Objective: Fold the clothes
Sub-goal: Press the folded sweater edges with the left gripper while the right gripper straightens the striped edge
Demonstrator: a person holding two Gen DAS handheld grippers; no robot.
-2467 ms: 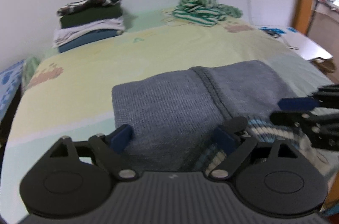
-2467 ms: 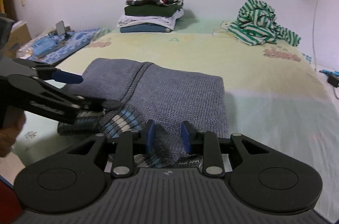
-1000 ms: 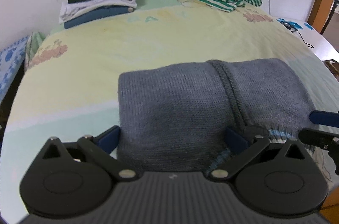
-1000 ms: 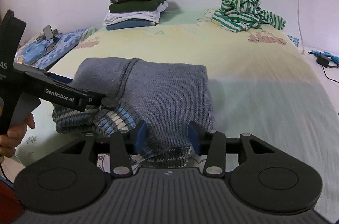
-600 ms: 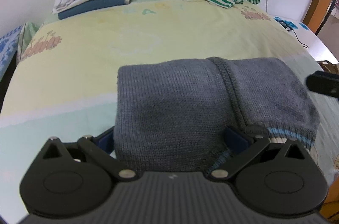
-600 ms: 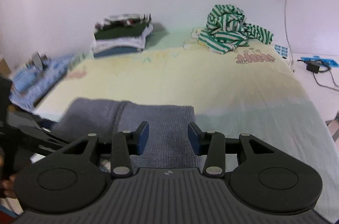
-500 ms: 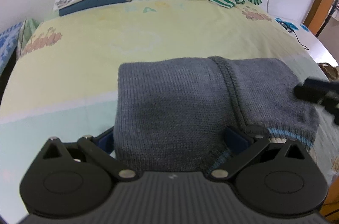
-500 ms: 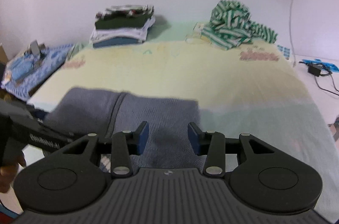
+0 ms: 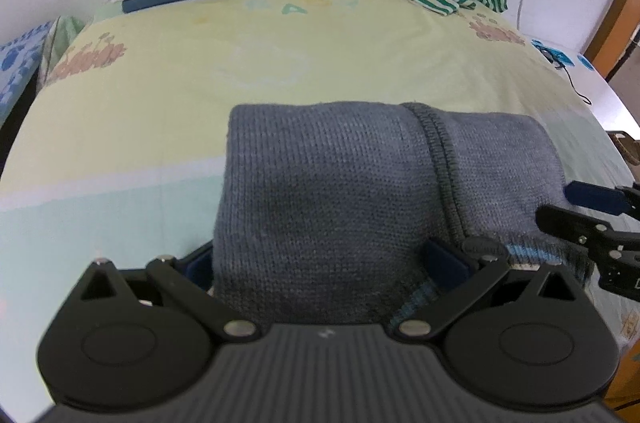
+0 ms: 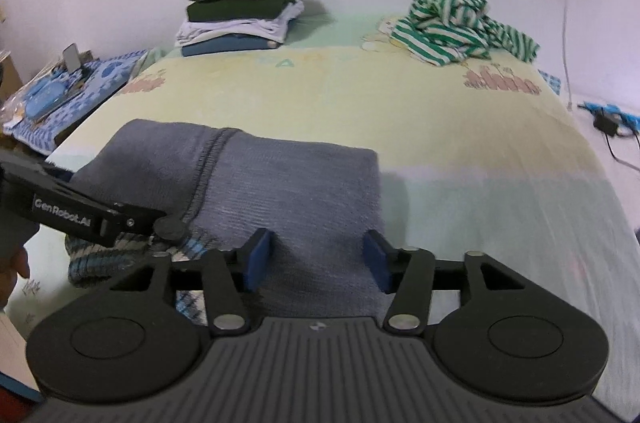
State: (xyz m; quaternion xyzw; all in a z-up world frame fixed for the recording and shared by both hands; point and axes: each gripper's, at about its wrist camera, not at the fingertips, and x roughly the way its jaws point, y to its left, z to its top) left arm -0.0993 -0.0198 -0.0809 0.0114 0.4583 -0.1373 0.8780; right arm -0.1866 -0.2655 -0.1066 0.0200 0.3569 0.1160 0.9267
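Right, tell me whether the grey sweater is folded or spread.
Folded. The sweater lies as a compact rectangle on the bed, its far edge rounded, with striped layers showing under its near edge.

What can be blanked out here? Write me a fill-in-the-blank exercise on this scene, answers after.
1. The folded sweater nearest the cameras is ____ in colour.
2. The crumpled garment at the far side of the bed has white and ____ stripes.
3. The left gripper and the right gripper both have their jaws ____.
4. The stack of folded clothes stands to the ____ of the striped garment.

Missing words: grey; green; open; left
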